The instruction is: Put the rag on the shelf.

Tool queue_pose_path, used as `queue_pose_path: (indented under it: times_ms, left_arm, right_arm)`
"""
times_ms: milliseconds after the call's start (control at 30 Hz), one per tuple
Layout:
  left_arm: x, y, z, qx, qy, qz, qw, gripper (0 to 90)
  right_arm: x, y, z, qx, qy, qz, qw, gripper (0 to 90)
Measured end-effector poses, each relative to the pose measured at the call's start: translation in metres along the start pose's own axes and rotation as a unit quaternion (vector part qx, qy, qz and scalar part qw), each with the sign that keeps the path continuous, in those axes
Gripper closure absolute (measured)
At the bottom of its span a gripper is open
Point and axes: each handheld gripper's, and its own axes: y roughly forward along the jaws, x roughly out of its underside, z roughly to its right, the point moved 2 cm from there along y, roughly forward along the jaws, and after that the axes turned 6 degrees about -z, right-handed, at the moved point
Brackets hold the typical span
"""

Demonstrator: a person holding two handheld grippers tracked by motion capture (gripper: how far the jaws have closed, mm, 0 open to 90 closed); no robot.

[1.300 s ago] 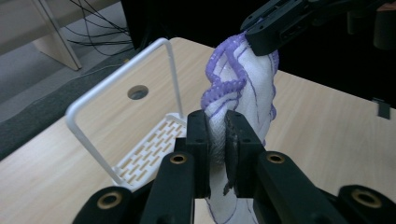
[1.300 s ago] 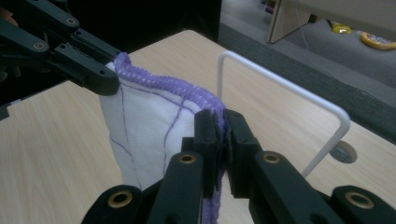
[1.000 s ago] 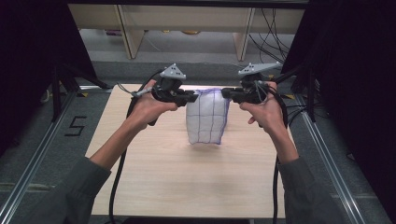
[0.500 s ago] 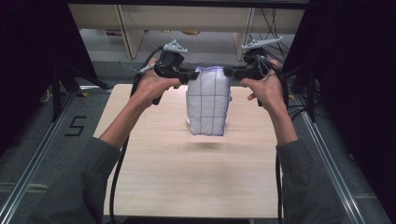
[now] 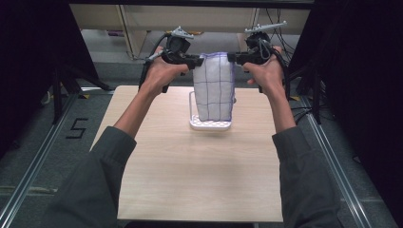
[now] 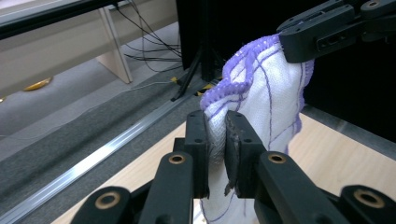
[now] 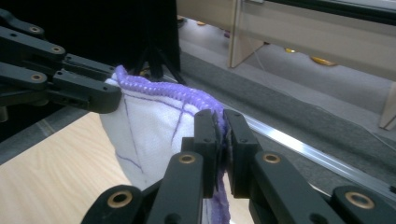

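Observation:
A white cloth (image 5: 215, 88) with thin purple grid lines and a purple hem hangs stretched between both grippers above the far half of the table. My left gripper (image 5: 198, 60) is shut on its upper left corner, and my right gripper (image 5: 230, 57) is shut on its upper right corner. In the left gripper view the cloth (image 6: 261, 107) is pinched in my left gripper (image 6: 215, 140), with the other gripper's jaw on the far corner. In the right gripper view my right gripper (image 7: 220, 140) clamps the purple hem of the cloth (image 7: 154, 126). The cloth's lower edge hangs just over a white perforated tray (image 5: 209, 124).
The wooden table (image 5: 190, 180) has dark floor and metal rails (image 5: 38, 161) on both sides. Shelving and cables stand beyond the far edge. The person's forearms reach in from the bottom.
Both grippers have risen and moved away from me with the cloth, lifting it so it hangs taller. The white tray under it has come into sight.

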Motion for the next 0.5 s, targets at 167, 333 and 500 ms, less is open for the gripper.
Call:
queue_pose_path:
  times_ms: [167,333,500]
  left_arm:
    - [-0.006,0.009,-0.01,-0.022,-0.02,0.031,0.9991,79.6]
    - [-0.007,0.02,-0.019,-0.029,-0.031,0.049,0.9979,78.3]
    - [-0.001,0.046,-0.027,-0.042,-0.044,0.048,0.997,78.6]
  right_arm:
    - [-0.009,0.011,0.003,0.013,0.001,0.002,0.9999,84.9]
    - [-0.014,0.024,0.012,0.036,0.006,0.013,0.9993,84.8]
    - [-0.009,0.049,0.021,0.05,0.011,0.008,0.9987,84.8]
